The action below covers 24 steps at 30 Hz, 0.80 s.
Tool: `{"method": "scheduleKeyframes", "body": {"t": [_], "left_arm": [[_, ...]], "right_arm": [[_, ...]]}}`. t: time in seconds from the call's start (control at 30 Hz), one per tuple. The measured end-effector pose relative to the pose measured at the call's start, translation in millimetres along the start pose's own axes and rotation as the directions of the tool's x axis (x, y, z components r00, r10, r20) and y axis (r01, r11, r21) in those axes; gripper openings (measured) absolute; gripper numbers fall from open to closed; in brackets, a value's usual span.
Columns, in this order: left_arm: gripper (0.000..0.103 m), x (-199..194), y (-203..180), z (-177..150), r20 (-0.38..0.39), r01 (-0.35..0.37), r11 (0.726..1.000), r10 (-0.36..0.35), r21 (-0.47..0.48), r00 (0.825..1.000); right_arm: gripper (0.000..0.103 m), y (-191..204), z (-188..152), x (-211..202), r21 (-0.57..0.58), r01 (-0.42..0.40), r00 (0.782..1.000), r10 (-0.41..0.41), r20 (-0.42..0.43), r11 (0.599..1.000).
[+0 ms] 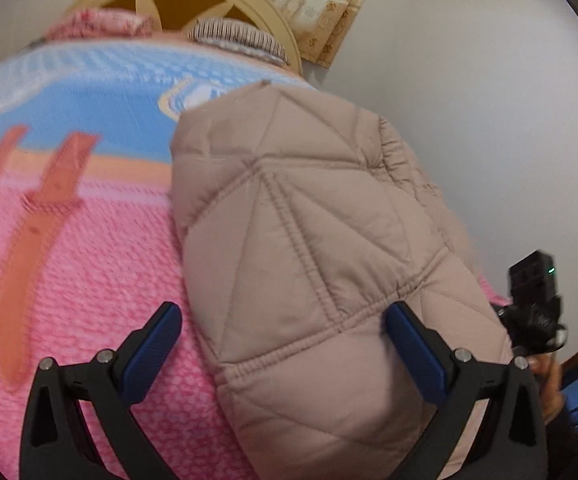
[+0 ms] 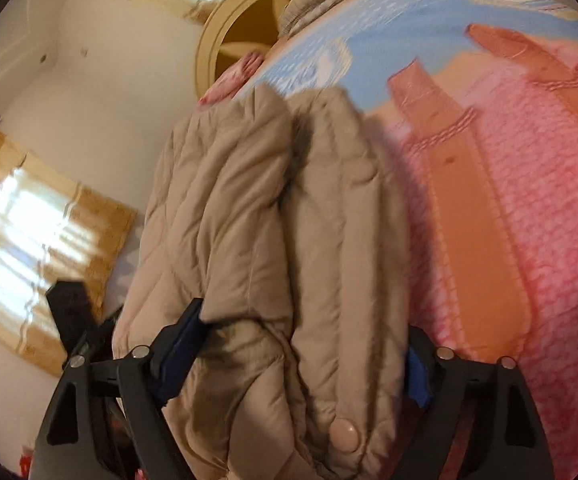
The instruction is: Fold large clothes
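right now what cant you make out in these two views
- Jacket: its near end runs off the bottom edge in both views, so the full shape of the fold is unknown.
- Right gripper: jacket bulk fills the gap between its fingers and covers the right pad; whether it is clamping cannot be told.
- Blanket: motion blur smears its pattern in the left view.
- Pillows: mostly hidden behind the blanket's far edge.
- Left gripper: fingers wide apart.

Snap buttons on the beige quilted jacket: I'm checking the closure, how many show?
1. A round beige snap button sits on the beige quilted jacket edge between the right claw's fingers. Others may be hidden in folds.
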<state>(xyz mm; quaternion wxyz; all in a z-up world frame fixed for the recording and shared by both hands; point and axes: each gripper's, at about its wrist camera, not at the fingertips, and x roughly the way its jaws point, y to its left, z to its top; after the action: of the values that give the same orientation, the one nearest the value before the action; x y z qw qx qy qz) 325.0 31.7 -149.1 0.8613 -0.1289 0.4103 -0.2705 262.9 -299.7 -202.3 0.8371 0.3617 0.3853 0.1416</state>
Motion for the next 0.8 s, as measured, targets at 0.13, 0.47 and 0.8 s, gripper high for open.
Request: {"method": "scheduleKeyframes", "body": {"t": [0.13, 0.47, 0.8], "left_arm": [[0.103, 11, 10, 0, -0.014, 0.067, 0.996, -0.068, -0.061, 0.998], [0.057, -3, -26, 2, 0.026, 0.029, 0.994, -0.032, 0.102, 0.999], [0.039, -64, -51, 18, 0.172, -0.085, 0.977, 0.051, 0.197, 0.984]], "right_arm": [[0.083, -3, 4, 10, 0.021, -0.067, 0.998, 0.067, -0.015, 0.998], [0.043, 8, -11, 2, 0.000, -0.140, 0.990, 0.140, 0.026, 0.990], [0.032, 68, -14, -17, -0.074, -0.206, 0.970, 0.214, 0.115, 0.976]]}}
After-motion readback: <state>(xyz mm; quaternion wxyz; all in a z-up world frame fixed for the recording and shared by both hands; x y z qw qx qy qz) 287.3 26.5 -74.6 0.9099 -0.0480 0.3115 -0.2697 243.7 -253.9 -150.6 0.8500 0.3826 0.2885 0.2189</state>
